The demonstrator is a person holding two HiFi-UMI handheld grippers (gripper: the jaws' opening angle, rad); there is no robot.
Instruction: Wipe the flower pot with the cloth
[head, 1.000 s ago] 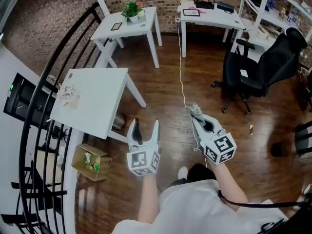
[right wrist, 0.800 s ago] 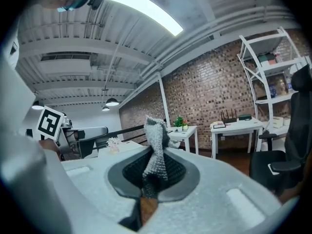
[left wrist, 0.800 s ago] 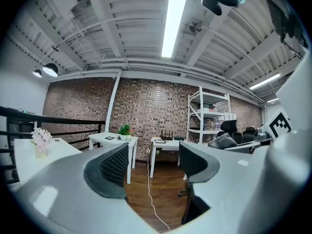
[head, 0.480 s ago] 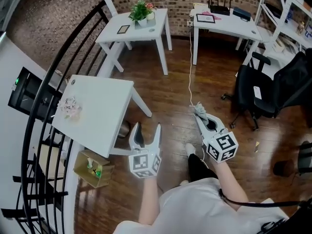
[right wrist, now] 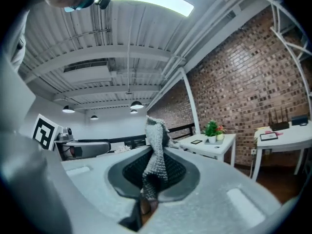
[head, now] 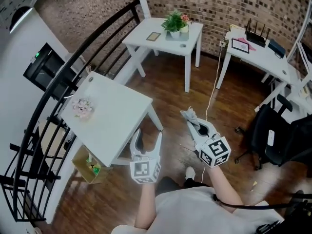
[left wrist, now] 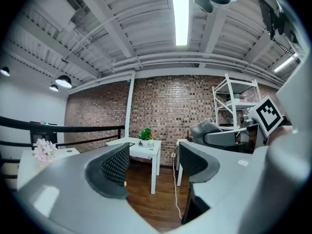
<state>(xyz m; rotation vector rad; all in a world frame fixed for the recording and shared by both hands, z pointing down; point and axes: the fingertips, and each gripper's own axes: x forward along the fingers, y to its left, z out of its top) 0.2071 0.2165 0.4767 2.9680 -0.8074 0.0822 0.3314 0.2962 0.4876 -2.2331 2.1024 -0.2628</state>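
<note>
The flower pot [head: 175,23], a small white pot with a green plant, stands on the far white table [head: 158,42] by the brick wall. It also shows small and distant in the left gripper view [left wrist: 146,136] and the right gripper view [right wrist: 213,131]. My right gripper [head: 191,120] is shut on a grey knitted cloth [head: 188,114], which sticks up between the jaws [right wrist: 156,152]. My left gripper [head: 146,137] is open with nothing between its fingers [left wrist: 117,164]. Both grippers are held level over the wooden floor, well short of the pot.
A nearer white table [head: 119,123] with a pink flower bunch [head: 83,106] stands just left of my left gripper. A black railing [head: 58,87] runs along the left. A desk [head: 263,57], an office chair [head: 280,135], a floor cable [head: 210,99] and a cardboard box [head: 87,165] are around.
Both grippers have travelled forward across the floor, and the plant table has drawn closer and shifted right in the head view. The cloth stays in the right gripper; the left jaws are unchanged.
</note>
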